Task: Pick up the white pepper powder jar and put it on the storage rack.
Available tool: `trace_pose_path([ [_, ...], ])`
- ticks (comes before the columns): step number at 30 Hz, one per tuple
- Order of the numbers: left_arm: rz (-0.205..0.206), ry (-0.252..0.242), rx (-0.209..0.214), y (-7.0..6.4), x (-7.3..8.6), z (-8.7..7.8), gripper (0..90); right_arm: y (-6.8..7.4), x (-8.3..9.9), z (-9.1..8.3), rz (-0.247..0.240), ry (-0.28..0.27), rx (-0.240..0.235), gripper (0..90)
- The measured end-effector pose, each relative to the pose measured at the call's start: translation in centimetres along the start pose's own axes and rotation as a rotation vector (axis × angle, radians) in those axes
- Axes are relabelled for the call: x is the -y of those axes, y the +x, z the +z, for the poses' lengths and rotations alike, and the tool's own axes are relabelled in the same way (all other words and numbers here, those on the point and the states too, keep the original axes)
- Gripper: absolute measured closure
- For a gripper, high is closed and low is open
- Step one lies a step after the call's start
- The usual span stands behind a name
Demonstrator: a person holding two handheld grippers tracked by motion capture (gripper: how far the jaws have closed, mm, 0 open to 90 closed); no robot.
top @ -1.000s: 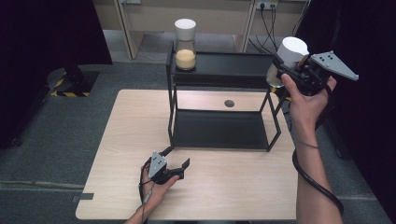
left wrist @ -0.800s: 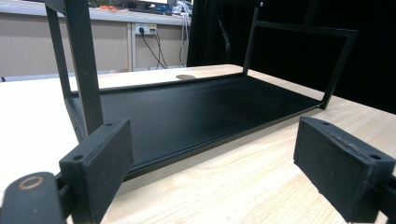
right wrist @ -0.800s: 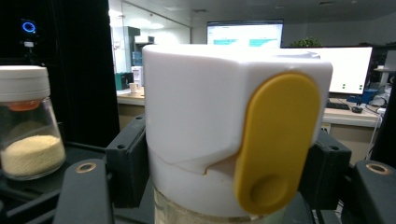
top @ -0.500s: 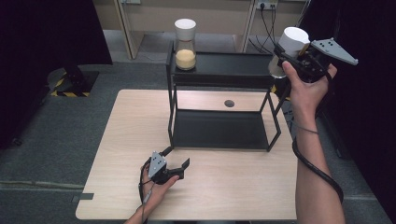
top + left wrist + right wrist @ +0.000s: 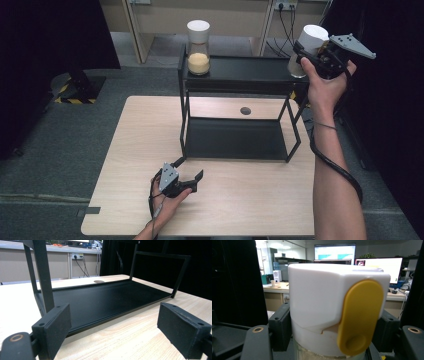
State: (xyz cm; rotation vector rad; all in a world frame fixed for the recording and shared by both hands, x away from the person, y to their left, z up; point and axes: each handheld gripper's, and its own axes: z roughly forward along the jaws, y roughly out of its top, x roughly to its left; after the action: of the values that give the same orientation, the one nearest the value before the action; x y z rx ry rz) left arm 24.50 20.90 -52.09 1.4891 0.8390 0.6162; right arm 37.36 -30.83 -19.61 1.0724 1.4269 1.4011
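Up high, right hand-held gripper (image 5: 306, 54) pinches white-lidded jar (image 5: 306, 50) at rack's (image 5: 240, 75) top; left hand-held gripper (image 5: 192, 171) spread on table (image 5: 140, 150).

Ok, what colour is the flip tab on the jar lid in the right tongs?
Yellow tab on a white lid; clearest in the right gripper view.

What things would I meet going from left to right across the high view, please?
Left gripper resting on the table → jar of yellow grains on the black shelf → white-lidded jar → right gripper holding it.
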Motion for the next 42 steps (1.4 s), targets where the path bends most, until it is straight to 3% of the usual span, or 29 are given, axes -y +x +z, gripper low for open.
trace_pose_path([
  [17, -0.006, -0.006, 0.001, 0.1, 0.1, 0.0, 11.4, 0.2, -0.3, 3.1, -0.013, 0.047, 0.027, 30.7],
  [28, -0.004, -0.011, 0.002, 0.1, 0.2, -0.1, 11.4, 0.5, -0.2, 4.0, -0.017, 0.081, 0.042, 30.6],
  [42, -0.005, -0.008, 0.002, 0.0, 0.1, -0.1, 11.4, 0.4, 0.2, 4.1, -0.001, 0.072, 0.038, 29.9],
])
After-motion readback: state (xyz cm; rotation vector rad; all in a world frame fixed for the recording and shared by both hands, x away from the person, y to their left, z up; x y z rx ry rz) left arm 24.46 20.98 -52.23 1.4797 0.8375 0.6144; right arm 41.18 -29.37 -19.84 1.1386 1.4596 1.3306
